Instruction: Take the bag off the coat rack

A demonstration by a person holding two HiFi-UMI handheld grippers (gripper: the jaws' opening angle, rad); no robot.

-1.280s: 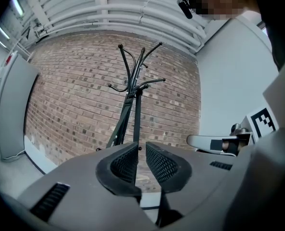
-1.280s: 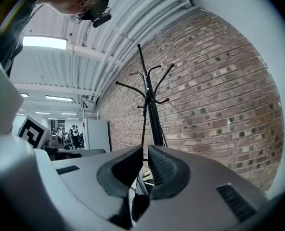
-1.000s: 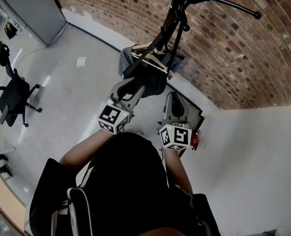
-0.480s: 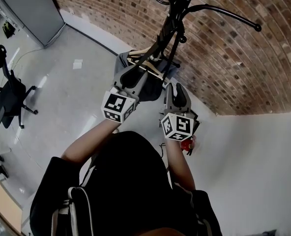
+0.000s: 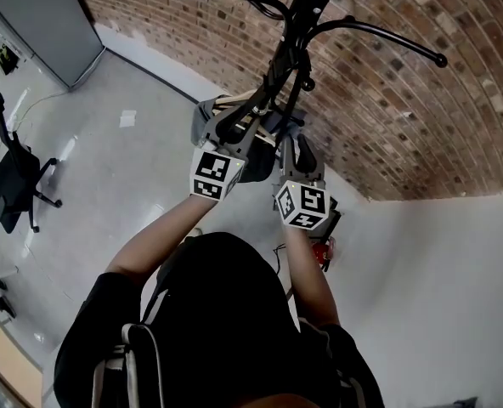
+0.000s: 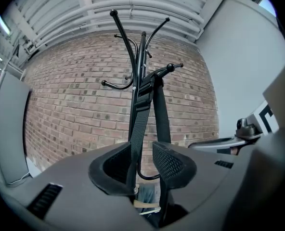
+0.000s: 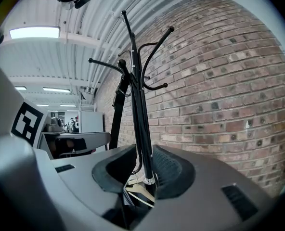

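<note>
A black coat rack (image 5: pixel 307 11) stands against the brick wall. A dark grey bag (image 5: pixel 207 116) with tan trim hangs from it by a black strap (image 6: pixel 141 109). My left gripper (image 5: pixel 234 127) is raised at the bag's top. In the left gripper view (image 6: pixel 141 150) its jaws stand a little apart, with one band of the strap between them against the left finger. My right gripper (image 5: pixel 296 144) is beside it. In the right gripper view (image 7: pixel 143 155) the rack's pole (image 7: pixel 135 66) runs up between its slightly parted jaws. Part of the bag (image 6: pixel 145 196) shows below the left jaws.
The brick wall (image 5: pixel 387 100) meets a white wall (image 5: pixel 438 296) at the right. On the grey floor are an office chair (image 5: pixel 14 177), a grey cabinet (image 5: pixel 39 24), a scrap of paper (image 5: pixel 127 119) and a small red thing (image 5: pixel 322 251).
Both grippers have risen from below the bag to its top and the rack's pole. The right gripper's jaws, together a second ago, have parted.
</note>
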